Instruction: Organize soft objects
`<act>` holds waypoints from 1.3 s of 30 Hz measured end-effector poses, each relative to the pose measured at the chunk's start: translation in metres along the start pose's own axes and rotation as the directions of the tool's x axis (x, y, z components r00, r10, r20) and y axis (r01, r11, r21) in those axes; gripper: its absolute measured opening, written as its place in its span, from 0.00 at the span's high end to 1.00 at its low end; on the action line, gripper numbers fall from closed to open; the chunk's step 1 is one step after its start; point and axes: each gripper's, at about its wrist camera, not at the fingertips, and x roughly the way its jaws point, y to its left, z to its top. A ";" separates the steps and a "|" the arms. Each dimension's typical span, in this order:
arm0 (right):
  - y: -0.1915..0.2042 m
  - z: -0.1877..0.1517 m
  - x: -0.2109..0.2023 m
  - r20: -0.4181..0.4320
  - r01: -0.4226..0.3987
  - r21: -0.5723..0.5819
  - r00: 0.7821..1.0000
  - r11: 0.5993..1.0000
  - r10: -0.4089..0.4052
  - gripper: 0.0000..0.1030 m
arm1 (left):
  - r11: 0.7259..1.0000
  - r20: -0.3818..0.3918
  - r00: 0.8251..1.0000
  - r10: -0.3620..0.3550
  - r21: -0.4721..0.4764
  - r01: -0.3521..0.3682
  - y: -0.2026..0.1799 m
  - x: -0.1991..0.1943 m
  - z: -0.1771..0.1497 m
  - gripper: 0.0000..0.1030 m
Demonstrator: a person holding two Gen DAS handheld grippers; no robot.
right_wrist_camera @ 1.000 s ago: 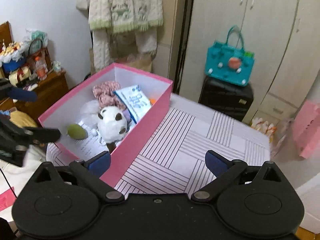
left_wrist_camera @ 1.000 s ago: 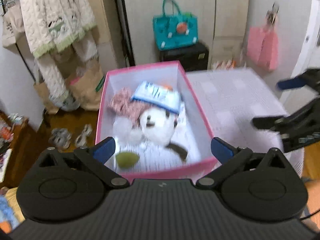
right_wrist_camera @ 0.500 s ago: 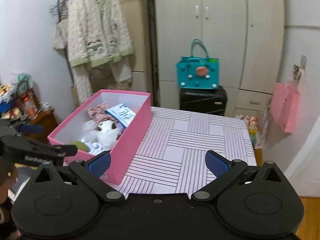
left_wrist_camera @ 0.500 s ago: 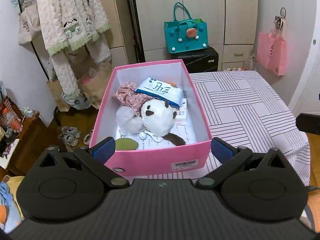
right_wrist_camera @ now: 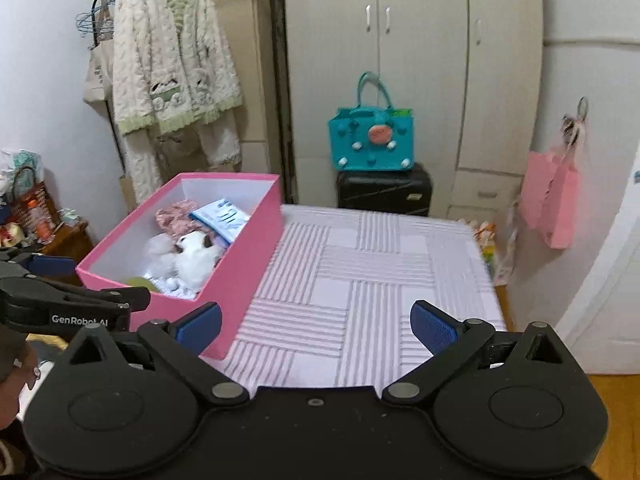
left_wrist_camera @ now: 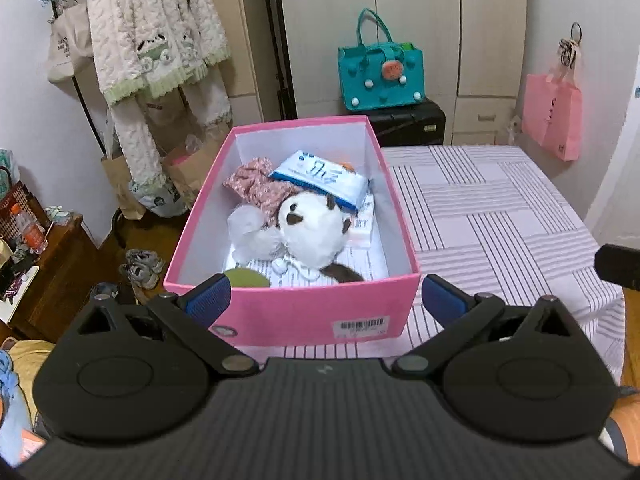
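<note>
On the side of my left gripper (right_wrist_camera: 80, 304), seen from my right-hand camera, white lettering reads "GenRobot AI". A barcode sticker (left_wrist_camera: 362, 325) sits on the near end wall of the pink box (left_wrist_camera: 304, 314); its digits are too small to read. The blue-and-white pouch (left_wrist_camera: 320, 178) inside the box carries large blue characters I cannot make out. The tote bag (left_wrist_camera: 66, 46) hanging at left bears illegible print.

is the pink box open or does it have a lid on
Open. The pink box has no lid on it; a white plush, a blue pouch and pink cloth show inside.
</note>
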 end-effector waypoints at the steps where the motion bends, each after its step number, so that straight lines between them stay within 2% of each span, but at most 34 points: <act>1: 0.000 -0.001 -0.002 0.013 0.013 -0.009 1.000 1.000 -0.013 0.01 | 1.000 0.003 1.000 0.005 0.000 -0.005 -0.003 0.002 -0.001 0.00; 7: 0.002 -0.005 -0.003 0.049 0.074 -0.044 0.996 0.996 -0.072 0.01 | 1.000 0.007 1.000 -0.008 -0.004 0.008 -0.012 0.007 -0.008 0.00; 16: 0.001 -0.017 -0.005 0.085 0.101 -0.036 0.992 0.994 -0.097 0.01 | 1.000 0.090 0.996 -0.011 0.013 0.010 -0.011 -0.007 -0.017 0.00; 20: 0.002 -0.024 -0.008 0.127 0.104 -0.029 0.987 0.994 -0.100 0.01 | 1.000 0.159 0.987 0.010 0.004 -0.011 -0.010 -0.013 -0.024 0.00; 32: -0.002 -0.033 -0.001 0.146 0.083 -0.022 0.986 0.996 -0.079 0.01 | 1.000 0.136 0.991 -0.004 -0.004 0.004 -0.013 -0.013 -0.036 0.00; 39: -0.009 -0.039 0.004 0.128 0.052 0.013 0.990 0.999 -0.053 0.01 | 1.000 0.138 0.990 -0.005 0.001 0.005 -0.018 -0.016 -0.039 0.00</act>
